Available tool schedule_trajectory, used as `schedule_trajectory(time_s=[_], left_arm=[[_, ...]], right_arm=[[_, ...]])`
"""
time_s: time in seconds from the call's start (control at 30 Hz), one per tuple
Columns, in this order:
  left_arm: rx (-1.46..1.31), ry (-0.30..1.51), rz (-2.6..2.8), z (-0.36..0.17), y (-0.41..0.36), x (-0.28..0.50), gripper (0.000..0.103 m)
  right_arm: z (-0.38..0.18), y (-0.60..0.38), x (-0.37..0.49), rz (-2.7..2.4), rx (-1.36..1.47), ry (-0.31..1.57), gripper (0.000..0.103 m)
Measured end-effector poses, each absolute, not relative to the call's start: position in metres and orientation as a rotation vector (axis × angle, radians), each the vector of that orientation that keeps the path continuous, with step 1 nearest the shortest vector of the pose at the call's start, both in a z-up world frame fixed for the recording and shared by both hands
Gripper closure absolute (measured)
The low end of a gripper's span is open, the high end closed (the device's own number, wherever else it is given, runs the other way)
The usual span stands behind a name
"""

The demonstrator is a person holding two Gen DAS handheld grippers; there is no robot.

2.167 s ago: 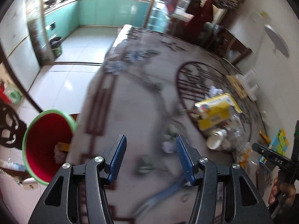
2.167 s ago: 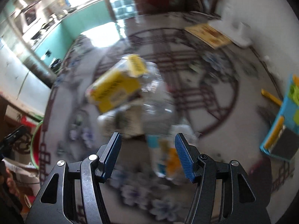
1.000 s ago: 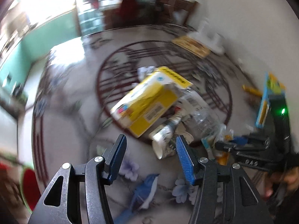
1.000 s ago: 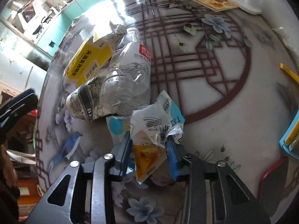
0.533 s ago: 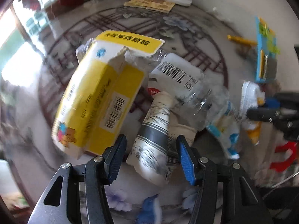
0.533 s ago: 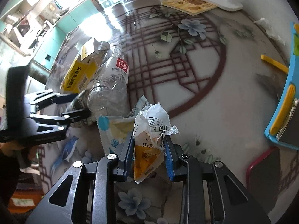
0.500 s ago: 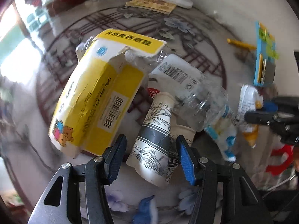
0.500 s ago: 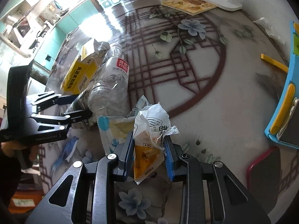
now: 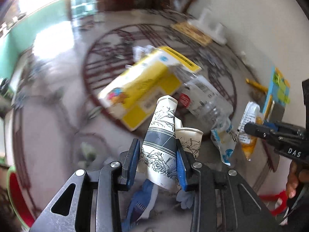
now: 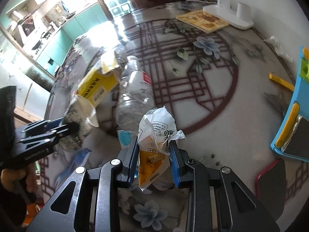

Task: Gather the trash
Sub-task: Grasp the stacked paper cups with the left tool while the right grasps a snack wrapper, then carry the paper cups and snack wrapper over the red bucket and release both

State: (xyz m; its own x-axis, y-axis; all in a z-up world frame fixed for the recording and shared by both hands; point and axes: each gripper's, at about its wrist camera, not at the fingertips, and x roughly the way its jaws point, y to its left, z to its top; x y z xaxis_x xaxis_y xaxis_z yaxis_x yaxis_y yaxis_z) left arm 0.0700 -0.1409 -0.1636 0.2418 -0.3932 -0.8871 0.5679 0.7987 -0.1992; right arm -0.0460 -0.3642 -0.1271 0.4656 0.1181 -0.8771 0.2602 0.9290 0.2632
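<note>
My left gripper (image 9: pixel 157 163) is shut on a crushed paper cup (image 9: pixel 162 135) with a black flower print and holds it above the table. A second paper cup (image 9: pixel 188 137) lies just right of it. A yellow carton (image 9: pixel 146 89) and a clear plastic bottle (image 9: pixel 207 100) lie behind. My right gripper (image 10: pixel 153 159) is shut on a white and orange snack wrapper (image 10: pixel 154 145), lifted off the table. It also shows in the left wrist view (image 9: pixel 249 127). A blue and white wrapper (image 9: pixel 224 143) lies on the table. The left gripper shows in the right wrist view (image 10: pixel 63 125).
A red bin with a green rim (image 9: pixel 15 195) stands at the lower left beside the table. A blue toy board (image 10: pixel 291 116), a yellow stick (image 10: pixel 281 82), a yellow book (image 10: pixel 204 22) and a white holder (image 10: pixel 229 13) sit on the patterned table (image 10: pixel 202 100).
My left gripper has closed on the crushed paper cup and lifted it. My right gripper has kept the snack wrapper and risen slightly.
</note>
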Motion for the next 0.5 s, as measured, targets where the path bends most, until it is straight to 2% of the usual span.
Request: schedule_trajectory(time_s=[0.5], left_arm=[[0.079,1.009,-0.370,-0.100,-0.029,0.047,0.070]], right_arm=[[-0.092,-0.274,-0.009,0.054,0.242,1.036,0.074]])
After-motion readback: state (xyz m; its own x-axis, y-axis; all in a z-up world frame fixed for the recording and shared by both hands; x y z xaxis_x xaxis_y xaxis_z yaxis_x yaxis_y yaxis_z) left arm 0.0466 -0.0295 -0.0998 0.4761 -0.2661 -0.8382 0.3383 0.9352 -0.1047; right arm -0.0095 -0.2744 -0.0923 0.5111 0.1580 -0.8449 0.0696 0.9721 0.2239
